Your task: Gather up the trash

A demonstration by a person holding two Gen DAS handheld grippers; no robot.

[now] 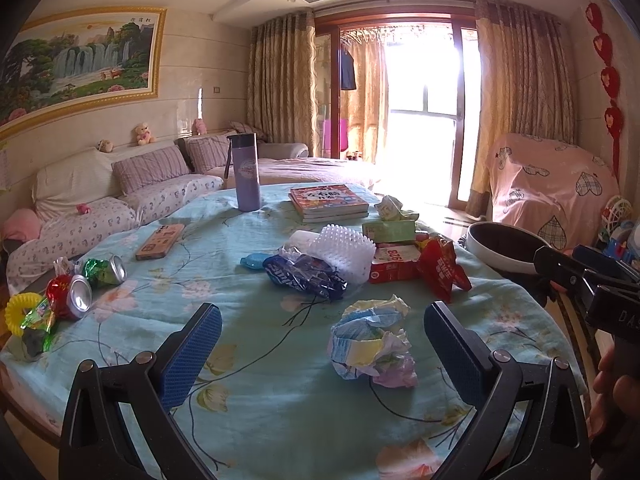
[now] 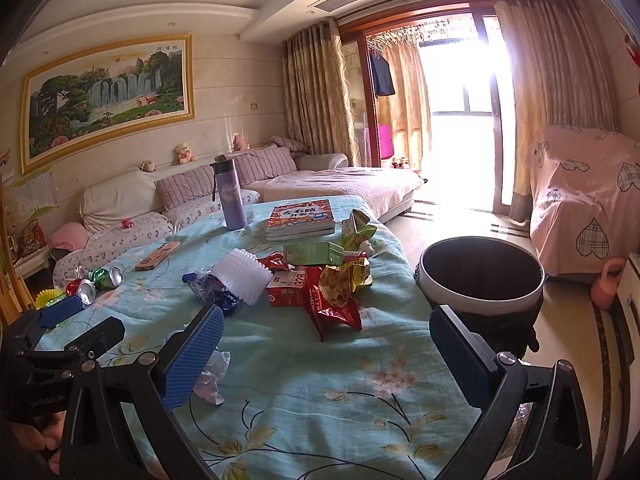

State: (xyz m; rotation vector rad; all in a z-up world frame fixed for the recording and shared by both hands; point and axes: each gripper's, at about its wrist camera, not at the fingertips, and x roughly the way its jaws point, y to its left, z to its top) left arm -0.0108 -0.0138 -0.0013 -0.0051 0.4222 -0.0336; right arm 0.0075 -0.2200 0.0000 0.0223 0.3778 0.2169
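Between my left tongs (image 1: 322, 350), spread wide and empty, lies a crumpled paper wad (image 1: 372, 344) on the tablecloth (image 1: 256, 400). Right tongs (image 2: 326, 360) also wide, empty. Bin (image 2: 480, 276) beside the table. Risk: pinching cloth with paper, dragging cans (image 1: 80, 296) off.

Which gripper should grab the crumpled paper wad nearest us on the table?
Left. The left gripper is open with the wad right between its fingers. The right gripper is open too, but faces bare cloth nearer the bin, the wad off beside its left finger.
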